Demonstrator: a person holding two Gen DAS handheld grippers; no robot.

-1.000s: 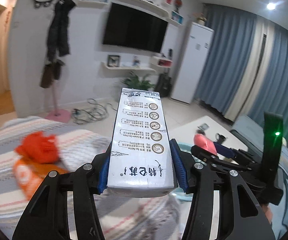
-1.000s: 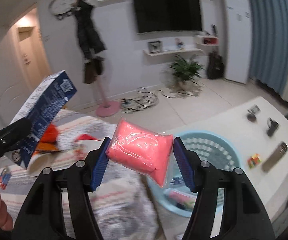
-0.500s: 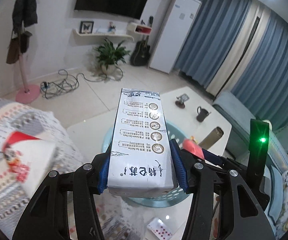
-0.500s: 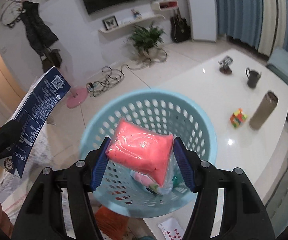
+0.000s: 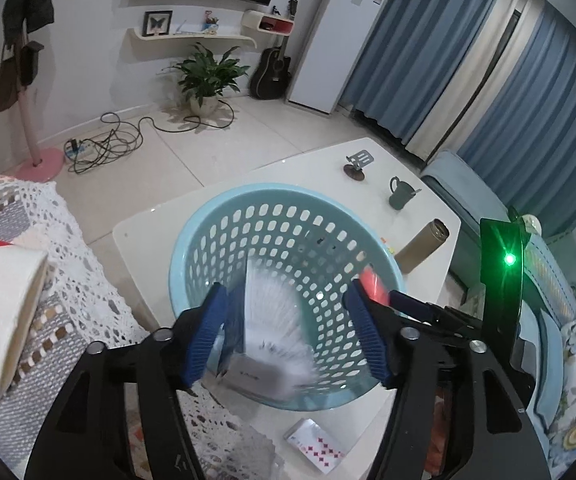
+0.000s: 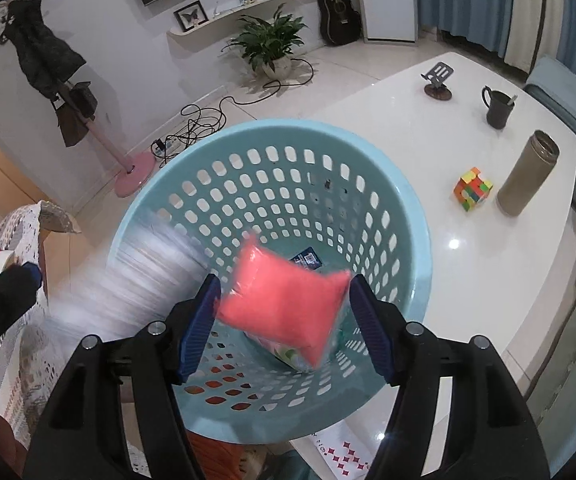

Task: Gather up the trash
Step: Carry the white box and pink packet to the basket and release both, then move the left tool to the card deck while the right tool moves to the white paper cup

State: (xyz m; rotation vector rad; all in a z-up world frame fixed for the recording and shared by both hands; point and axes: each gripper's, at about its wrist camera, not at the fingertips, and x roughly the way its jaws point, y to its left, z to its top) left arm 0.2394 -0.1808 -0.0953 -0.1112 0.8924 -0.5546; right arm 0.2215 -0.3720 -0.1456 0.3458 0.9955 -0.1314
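Note:
A light-blue perforated basket (image 5: pixel 288 192) stands on the white table, right below both grippers. My left gripper (image 5: pixel 285 289) hangs over its near rim with its jaws opening. The white milk carton (image 5: pixel 260 320) is a blur between them, clear of the right pad and falling into the basket. My right gripper (image 6: pixel 284 280) is over the same basket (image 6: pixel 288 126), jaws opening too. The pink packet (image 6: pixel 284 312) is blurred between its pads and dropping. The falling carton (image 6: pixel 156 264) streaks past on the left. Other wrappers (image 6: pixel 307 258) lie at the bottom.
The white table (image 6: pixel 467 280) carries a dark mug (image 6: pixel 497 108), a metal flask (image 6: pixel 527 172), a colour cube (image 6: pixel 472 189) and a phone stand (image 6: pixel 437 80). A card box (image 5: pixel 315 444) lies by the basket. A paper cup (image 5: pixel 4 308) rests on the lace-covered sofa at left.
Both grippers came down over the basket, then their jaws spread. The carton and the pink packet, held firmly before, have slipped free and are falling into the basket.

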